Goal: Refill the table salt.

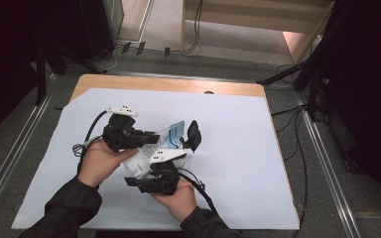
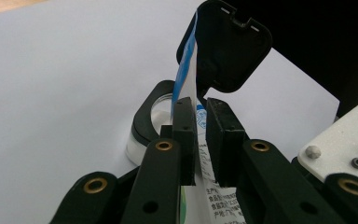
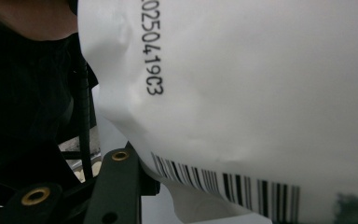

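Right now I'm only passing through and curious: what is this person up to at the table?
A person holds a gripper in each hand over a white sheet on the table. The left gripper pinches a thin blue-and-white flap between its jaws, beside an open black lid. The right gripper holds a soft white pack printed with a barcode. It looks like a wipes pack being opened or drawn from.

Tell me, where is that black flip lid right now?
In the high view the black flip lid stands open near the table's middle, right of the blue-and-white pouch, beyond the right hand-held gripper.
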### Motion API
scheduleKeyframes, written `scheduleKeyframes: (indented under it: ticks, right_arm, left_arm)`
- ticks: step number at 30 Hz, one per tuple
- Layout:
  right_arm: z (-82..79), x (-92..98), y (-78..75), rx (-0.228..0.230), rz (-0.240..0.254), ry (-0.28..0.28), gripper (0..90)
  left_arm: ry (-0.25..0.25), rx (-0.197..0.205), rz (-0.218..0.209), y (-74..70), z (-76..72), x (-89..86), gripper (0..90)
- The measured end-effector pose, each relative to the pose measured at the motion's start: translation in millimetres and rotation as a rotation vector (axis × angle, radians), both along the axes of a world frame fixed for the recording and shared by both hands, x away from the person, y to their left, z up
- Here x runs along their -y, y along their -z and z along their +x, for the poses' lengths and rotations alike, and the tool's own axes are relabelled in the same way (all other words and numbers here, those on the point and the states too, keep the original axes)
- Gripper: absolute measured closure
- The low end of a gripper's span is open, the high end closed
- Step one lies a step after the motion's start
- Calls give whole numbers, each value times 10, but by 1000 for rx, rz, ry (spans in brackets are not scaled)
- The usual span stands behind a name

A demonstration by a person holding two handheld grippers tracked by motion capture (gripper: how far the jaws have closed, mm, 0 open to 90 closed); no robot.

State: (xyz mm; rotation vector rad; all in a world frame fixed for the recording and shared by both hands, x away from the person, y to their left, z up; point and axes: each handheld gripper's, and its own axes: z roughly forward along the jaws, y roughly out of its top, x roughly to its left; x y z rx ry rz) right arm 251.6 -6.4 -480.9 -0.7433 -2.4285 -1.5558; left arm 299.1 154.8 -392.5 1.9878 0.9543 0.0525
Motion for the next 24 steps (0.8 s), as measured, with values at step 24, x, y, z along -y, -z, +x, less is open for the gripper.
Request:
scheduleKeyframes:
  ticks: [24]
  right_arm:
    - [10, 2, 14, -10, -2, -1, 602]
  left_arm:
    - [0, -6, -1, 13, 11, 3, 833]
